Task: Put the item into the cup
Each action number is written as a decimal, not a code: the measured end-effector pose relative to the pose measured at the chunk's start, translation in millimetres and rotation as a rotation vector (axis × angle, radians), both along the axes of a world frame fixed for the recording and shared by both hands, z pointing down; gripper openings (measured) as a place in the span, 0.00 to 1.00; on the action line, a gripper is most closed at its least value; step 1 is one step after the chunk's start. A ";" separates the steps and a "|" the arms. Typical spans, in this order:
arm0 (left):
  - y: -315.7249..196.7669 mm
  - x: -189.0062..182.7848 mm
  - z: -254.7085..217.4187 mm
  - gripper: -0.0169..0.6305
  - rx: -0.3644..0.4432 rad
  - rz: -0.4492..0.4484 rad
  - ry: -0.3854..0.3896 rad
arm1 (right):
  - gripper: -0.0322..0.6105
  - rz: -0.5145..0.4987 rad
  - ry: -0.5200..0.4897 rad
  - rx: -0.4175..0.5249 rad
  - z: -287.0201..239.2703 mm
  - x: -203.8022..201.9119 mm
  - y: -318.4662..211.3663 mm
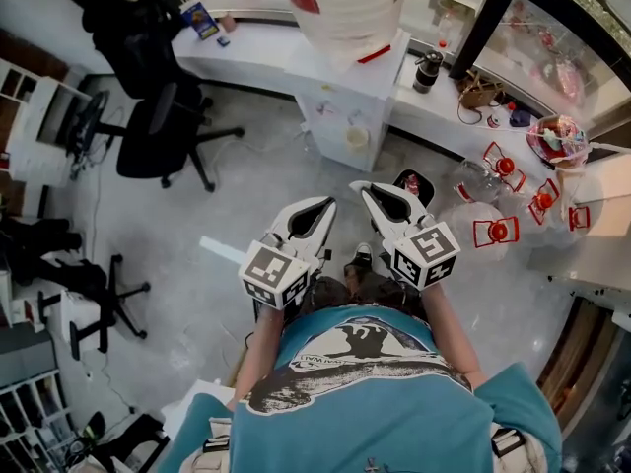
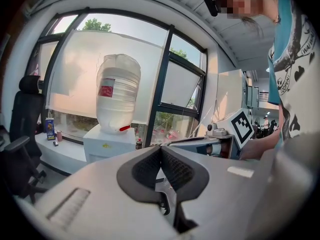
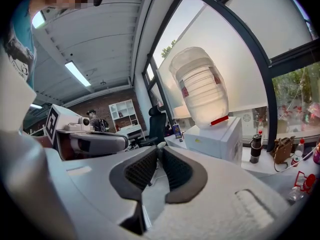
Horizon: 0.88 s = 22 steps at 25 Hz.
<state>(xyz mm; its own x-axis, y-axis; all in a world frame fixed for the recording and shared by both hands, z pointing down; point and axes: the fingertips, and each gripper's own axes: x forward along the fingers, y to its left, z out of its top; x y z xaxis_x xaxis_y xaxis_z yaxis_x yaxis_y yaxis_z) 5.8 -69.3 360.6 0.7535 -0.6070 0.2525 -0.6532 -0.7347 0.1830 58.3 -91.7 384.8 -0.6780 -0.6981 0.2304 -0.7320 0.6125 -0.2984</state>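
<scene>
A: While held side by side before the teal shirt (image 1: pixel 394 412), above the floor (image 1: pixel 246 195): state of left hand-held gripper (image 2: pixel 161 148)?
B: Narrow. Jaw tips together, nothing between.
A: Right hand-held gripper (image 3: pixel 160 147)?
B: Same entry: tips meeting, empty.
A: Cup and item?
B: Neither in hand. Clear containers (image 1: pixel 477 179) and small red-framed pieces (image 1: pixel 503 166) by the desk (image 1: pixel 596 254), to the right of and beyond the right hand-held gripper, well apart from it. Cannot tell which counts as cup, which as item.
A: Straight ahead of both?
B: White water dispenser (image 1: pixel 350 97) carrying an upturned bottle (image 2: pixel 117 91), far off; dark flask (image 1: pixel 427 70) just right of it. Black office chair (image 1: pixel 158 126) ahead and left of the left hand-held gripper, well apart.
</scene>
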 end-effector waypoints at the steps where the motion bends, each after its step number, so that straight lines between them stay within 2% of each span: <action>1: -2.4 1.5 0.9 0.02 -0.003 0.000 -0.005 | 0.11 0.000 -0.004 -0.004 1.7 0.8 -2.0; 14: -23.4 7.9 14.0 0.03 -0.038 0.055 -0.081 | 0.11 0.049 -0.044 -0.081 26.9 6.2 -12.2; 22: -54.7 -5.0 22.9 0.03 -0.042 0.139 -0.080 | 0.11 0.136 -0.025 -0.113 41.3 -4.4 -35.8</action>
<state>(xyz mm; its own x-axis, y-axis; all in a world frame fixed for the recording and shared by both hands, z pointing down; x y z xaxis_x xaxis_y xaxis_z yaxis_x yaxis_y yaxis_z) 0.8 -124.0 383.5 0.8061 -0.4857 0.3381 -0.5593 -0.8119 0.1674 53.9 -127.5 426.1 -0.5859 -0.7543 0.2963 -0.7970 0.4701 -0.3791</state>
